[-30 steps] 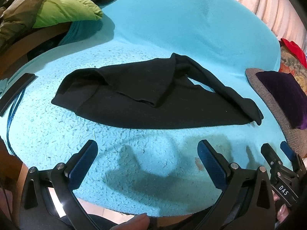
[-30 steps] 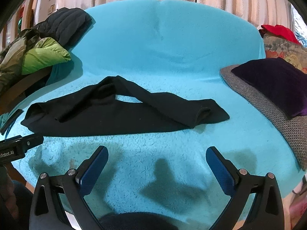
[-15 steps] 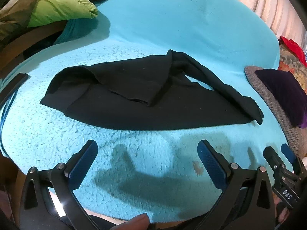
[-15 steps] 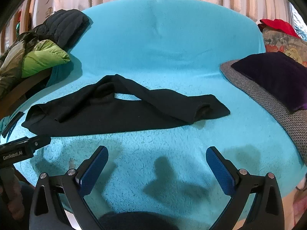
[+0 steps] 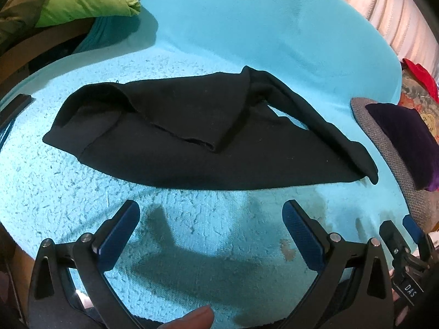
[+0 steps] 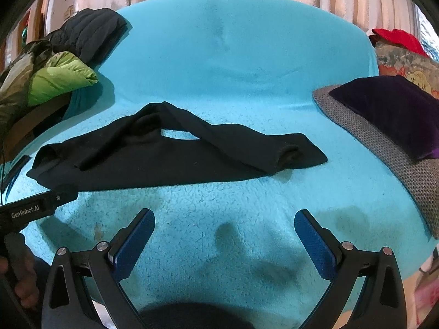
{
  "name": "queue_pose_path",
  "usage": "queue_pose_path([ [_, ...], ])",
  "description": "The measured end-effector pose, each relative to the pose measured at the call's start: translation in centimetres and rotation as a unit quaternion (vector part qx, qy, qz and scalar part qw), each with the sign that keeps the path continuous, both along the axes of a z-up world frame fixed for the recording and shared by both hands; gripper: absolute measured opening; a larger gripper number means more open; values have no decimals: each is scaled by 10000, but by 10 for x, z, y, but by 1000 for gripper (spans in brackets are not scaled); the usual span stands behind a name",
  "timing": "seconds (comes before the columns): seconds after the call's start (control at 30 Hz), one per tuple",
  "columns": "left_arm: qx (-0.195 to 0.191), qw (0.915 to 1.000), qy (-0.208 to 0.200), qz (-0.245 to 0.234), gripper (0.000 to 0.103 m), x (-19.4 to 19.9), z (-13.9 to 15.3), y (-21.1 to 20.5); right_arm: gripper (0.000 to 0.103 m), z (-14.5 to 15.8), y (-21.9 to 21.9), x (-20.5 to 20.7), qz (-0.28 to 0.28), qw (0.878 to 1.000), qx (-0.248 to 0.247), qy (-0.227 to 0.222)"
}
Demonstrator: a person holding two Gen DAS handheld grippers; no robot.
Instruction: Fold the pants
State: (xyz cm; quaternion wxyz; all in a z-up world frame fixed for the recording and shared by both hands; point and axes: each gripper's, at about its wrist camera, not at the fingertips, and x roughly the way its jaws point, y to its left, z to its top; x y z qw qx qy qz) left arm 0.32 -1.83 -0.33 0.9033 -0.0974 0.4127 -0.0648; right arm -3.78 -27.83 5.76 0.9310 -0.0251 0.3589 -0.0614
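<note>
pants [image 5: 208, 142] lie messy in the middle of the blue bed [image 5: 247, 27], not folded yet. left gripper [image 5: 210, 219] and right gripper [image 6: 223, 227] are wide apart, holding nothing, near the front edge.

Black pants [image 5: 208, 142] [image 6: 164, 161] lying rumpled on turquoise blanket [image 5: 247, 41] (one leg crossed over).

You are working with two grippers, left gripper [image 5: 210, 215] and right gripper [image 6: 224, 223]; one black pants [image 6: 153, 159] lying at 12 o'clock; one turquoise blanket [image 6: 233, 63]; one purple cushion [image 6: 389, 109] at 2 o'clock; one green jacket [image 6: 59, 78] at 10 o'clock.
</note>
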Motion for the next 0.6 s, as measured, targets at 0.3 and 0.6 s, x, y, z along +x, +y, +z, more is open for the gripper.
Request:
queue_pose_path([
  [0.3, 59, 10000, 17, 25, 103, 0, -1, -1, 102, 0, -2, 0, -6, 10000, 27, 13],
  [0.6, 554, 9983, 111, 133, 103, 6, -7, -10, 102, -3, 1, 1, -32, 9999, -88, 99],
])
